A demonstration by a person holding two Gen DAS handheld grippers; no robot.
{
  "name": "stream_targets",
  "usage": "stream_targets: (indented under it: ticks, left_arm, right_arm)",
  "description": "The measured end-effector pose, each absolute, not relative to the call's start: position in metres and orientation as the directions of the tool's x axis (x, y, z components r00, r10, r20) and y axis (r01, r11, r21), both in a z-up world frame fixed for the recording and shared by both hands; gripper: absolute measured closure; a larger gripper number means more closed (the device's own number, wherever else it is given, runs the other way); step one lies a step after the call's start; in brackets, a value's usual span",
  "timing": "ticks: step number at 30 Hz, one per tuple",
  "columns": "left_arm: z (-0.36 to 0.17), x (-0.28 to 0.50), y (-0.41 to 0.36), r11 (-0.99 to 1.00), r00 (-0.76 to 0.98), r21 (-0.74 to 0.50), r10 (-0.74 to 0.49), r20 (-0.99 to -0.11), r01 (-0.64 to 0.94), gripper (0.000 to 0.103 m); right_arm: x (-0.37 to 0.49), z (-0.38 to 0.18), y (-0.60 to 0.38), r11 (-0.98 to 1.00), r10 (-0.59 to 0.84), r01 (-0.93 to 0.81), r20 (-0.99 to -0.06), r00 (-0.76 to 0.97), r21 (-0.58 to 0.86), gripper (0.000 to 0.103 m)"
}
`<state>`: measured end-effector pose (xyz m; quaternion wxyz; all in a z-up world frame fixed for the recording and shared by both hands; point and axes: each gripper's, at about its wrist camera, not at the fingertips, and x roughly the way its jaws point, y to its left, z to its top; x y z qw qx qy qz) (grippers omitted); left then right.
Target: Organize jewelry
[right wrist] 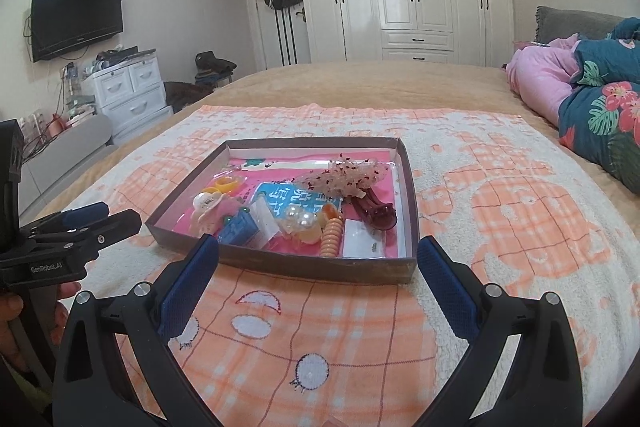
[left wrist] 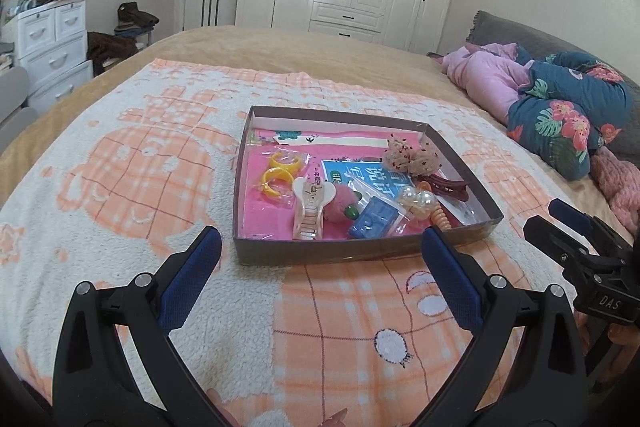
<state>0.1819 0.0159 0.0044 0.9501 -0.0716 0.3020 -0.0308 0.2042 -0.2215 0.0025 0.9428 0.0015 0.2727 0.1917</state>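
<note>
Cardboard tray holds all visible jewelry, unsorted; nothing outside. Left gripper & right gripper spread apart, empty. Looks near done.

Ahead of my blue-padded left tool, I see an orange-and-white checked blanket, a pink-lined brown tray and yellow rings.

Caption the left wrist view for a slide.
Open left gripper hovers before a shallow box of hair accessories on a blanket-covered bed.
</note>
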Motion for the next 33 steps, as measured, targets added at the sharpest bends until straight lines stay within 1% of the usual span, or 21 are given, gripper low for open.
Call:
stream_targets:
  ticks: [13,21,24,28,33]
  left_arm:
    - [0.007,0.158,0.015,0.989,0.848,-0.145,-0.107,-0.519,0.037,0.011]
    - [0.005,0.138,0.014,0.993,0.859,-0.117,-0.077,-0.507,0.02,0.011]
    - [0.005,0.128,0.014,0.994,0.869,-0.11,-0.066,-0.49,0.014,0.011]
    - [0.001,0.118,0.011,0.995,0.875,-0.104,-0.058,-0.481,0.009,0.011]
    - [-0.005,0.107,0.006,0.996,0.892,-0.087,-0.043,-0.449,0.004,0.011]
  right_arm:
    - [0.173,0.008,-0.223,0.937,0.339,-0.341,-0.447,0.828,0.077,0.006]
    - [0.149,0.003,-0.228,0.953,0.297,-0.294,-0.433,0.851,0.076,0.006]
    - [0.138,0.002,-0.23,0.957,0.283,-0.28,-0.42,0.862,0.071,0.006]
    - [0.123,0.0,-0.231,0.961,0.27,-0.269,-0.392,0.88,0.058,0.006]
    - [0.1,-0.006,-0.233,0.968,0.247,-0.25,-0.326,0.913,0.034,0.006]
